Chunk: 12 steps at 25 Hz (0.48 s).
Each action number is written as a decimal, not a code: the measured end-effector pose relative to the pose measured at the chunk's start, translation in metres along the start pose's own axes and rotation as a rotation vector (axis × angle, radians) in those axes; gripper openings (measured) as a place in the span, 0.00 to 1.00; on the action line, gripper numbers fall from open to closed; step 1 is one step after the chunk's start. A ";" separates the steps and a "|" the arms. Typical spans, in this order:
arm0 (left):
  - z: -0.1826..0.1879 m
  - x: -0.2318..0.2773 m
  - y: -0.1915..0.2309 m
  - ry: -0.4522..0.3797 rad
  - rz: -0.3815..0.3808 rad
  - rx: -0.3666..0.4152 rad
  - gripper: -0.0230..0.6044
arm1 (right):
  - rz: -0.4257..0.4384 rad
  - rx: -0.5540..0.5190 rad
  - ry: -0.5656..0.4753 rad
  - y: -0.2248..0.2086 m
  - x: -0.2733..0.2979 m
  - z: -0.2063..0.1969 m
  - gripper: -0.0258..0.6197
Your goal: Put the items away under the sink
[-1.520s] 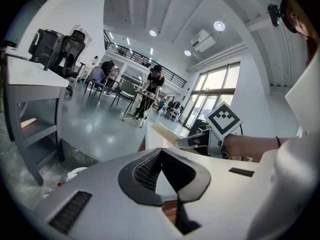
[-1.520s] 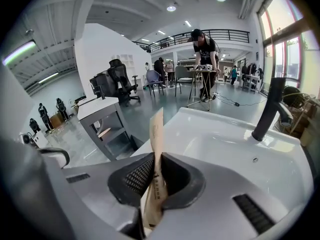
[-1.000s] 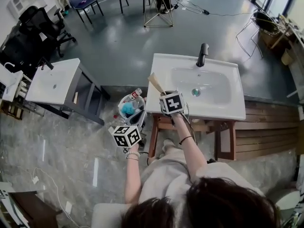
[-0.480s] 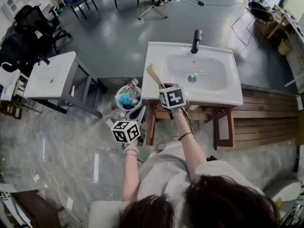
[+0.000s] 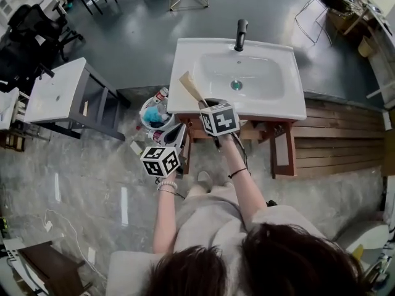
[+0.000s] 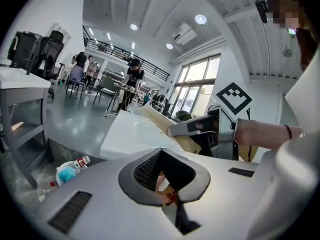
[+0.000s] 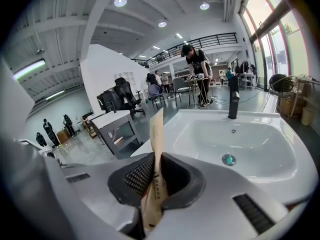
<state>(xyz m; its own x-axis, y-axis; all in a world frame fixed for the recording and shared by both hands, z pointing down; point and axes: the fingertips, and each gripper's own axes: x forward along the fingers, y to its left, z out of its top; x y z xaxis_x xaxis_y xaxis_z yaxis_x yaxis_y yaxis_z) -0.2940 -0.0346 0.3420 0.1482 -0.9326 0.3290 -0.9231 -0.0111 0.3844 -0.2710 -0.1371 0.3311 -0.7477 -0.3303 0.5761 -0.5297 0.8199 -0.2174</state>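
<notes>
— Where's the thing that's meant to go away?

— The brown paper packet [image 7: 157, 134] is up in the air over the front left corner of the sink [image 5: 185, 66]. It's flat and thin, and some small print shows low down on it. From above it leans out toward the left edge of the basin.

— What's holding it?

— The right gripper [image 5: 208, 106]. Its jaws are clamped on the lower end of the packet, and the rest sticks up past the tips.

— And the other one?

— The left gripper [image 5: 177, 134] is lower and further left, just off the sink's front corner, above the floor [image 5: 92, 184]. Its tips look pressed together, and I can't make out anything between them.

— What's around them?

— The basin is white, with a green plug [image 5: 236, 86] in the middle and a dark tap [image 5: 241, 26] at the back rim. It sits on a wooden frame [image 5: 284, 147]. On the floor beside the sink's left edge is a round tub [image 5: 145, 106] with a plastic bottle [image 5: 162, 94] and something bright blue [image 5: 152, 115] in it. Well off to the left there's a second white basin on a dark stand [image 5: 58, 94]. The person is right at the front of the sink with both arms stretched forward.
</notes>
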 end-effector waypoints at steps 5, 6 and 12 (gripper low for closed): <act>-0.023 0.010 -0.041 0.034 -0.016 -0.001 0.04 | 0.021 0.021 -0.001 -0.017 -0.029 -0.016 0.11; -0.027 0.011 -0.049 0.038 -0.017 -0.001 0.04 | 0.027 0.025 -0.001 -0.020 -0.034 -0.020 0.11; -0.045 0.005 -0.085 0.031 -0.009 -0.004 0.04 | 0.060 0.042 -0.001 -0.030 -0.067 -0.040 0.11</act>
<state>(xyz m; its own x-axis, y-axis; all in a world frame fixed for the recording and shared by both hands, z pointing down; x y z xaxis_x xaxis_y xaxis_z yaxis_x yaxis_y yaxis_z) -0.1983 -0.0221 0.3497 0.1673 -0.9210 0.3519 -0.9201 -0.0177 0.3912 -0.1884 -0.1208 0.3307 -0.7790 -0.2818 0.5602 -0.5003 0.8178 -0.2844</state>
